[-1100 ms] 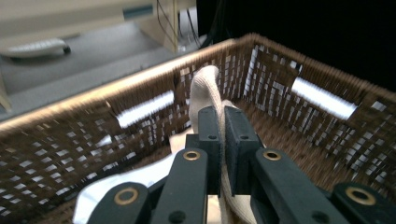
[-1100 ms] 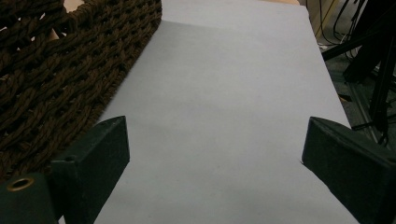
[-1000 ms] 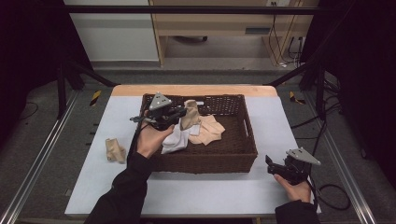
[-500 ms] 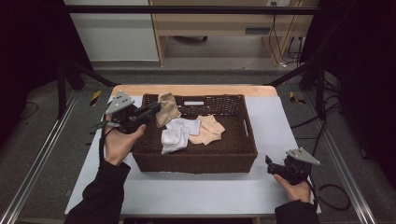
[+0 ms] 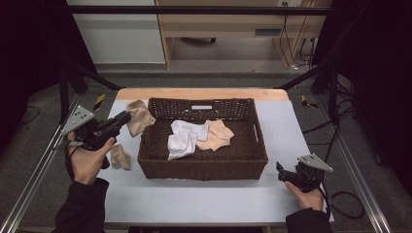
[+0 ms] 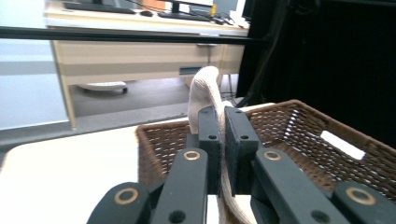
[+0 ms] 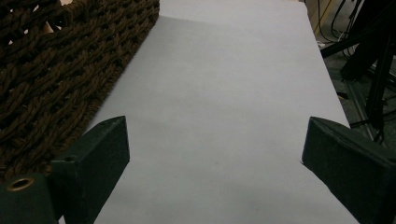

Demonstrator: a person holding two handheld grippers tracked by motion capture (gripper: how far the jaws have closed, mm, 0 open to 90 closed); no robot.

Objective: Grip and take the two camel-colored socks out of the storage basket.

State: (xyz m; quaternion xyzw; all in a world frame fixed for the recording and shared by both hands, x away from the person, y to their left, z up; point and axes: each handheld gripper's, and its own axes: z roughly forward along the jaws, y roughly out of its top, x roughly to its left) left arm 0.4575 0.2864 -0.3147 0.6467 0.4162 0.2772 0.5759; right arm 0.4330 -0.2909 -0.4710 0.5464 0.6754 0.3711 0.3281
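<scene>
The left hand-held gripper [image 5: 122, 119] clenched a beige cloth sock [image 5: 140, 116] just left of the brown wicker basket [image 5: 203, 165]; the right hand-held gripper [image 5: 280, 170] stood released.

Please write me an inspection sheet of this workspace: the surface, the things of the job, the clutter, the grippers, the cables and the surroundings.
Surface: white table with a wooden strip along its far edge.
Job's things: brown wicker basket at the table's middle; inside lie a white sock and a peach cloth, touching. One beige sock hangs in the left gripper's grip outside the basket's left rim; another beige sock lies on the table left of the basket.
Clutter: nothing seen.
Grippers: left gripper shut on the beige sock; right gripper open and empty, near the table's right front.
Cables: a black cable loops on the floor at the right.
Surroundings: dark curtains at both sides, a wooden desk behind.
</scene>
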